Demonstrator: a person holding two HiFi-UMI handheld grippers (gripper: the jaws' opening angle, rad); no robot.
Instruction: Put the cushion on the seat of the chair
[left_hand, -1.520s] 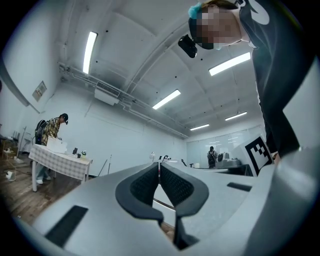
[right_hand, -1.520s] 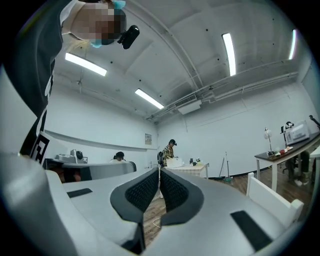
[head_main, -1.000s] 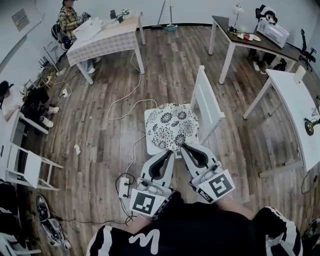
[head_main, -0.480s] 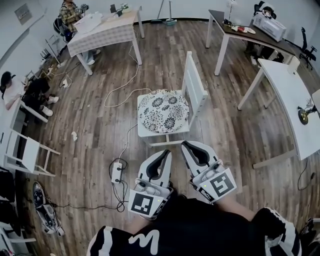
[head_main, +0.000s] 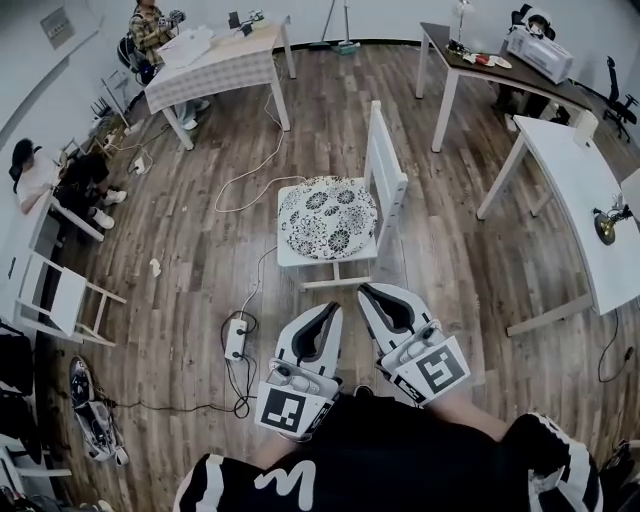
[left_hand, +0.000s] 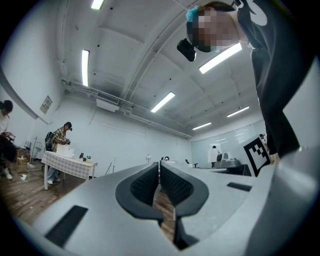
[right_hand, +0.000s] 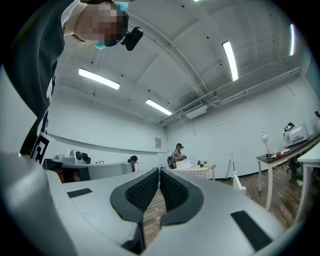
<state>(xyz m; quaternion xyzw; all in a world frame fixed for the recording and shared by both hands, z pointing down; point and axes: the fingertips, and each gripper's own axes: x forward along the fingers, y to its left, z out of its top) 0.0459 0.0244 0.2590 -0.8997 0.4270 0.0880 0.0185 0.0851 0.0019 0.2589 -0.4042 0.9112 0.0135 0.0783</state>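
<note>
Wood-plank flooring covers the open room, and the task object stands at its centre in the head view.

1. Task object. The round cushion with a black-and-white floral print (head_main: 327, 216) lies flat on the seat of the white wooden chair (head_main: 385, 165). It covers most of the seat and leaves bare corners at the near edge. As judged from this position, placement is complete.

2. Orientation. The cushion is round, so it has no long axis to align. The chair's slatted backrest stands on the right side of the cushion in the head view. The chair's near side faces the person.

3. Key relation. The cushion lies straight ahead of both tools and well apart from them, with bare floor between. The left gripper (head_main: 330, 312) lines up almost directly with the cushion centre. The right gripper (head_main: 368, 292) sits just beside it, offset toward the backrest side, with its tips marginally nearer the seat edge. Neither tool touches chair or cushion.

4. Tool state. Both gripper views show the ribbed pads pressed together with nothing between them. Both tools are clenched and empty, pointing roughly level.

5. Surroundings. A white power strip (head_main: 235, 338) and its cable lie on the floor to the left of the left gripper. Any further step forward should, as a precaution, avoid them.
</note>
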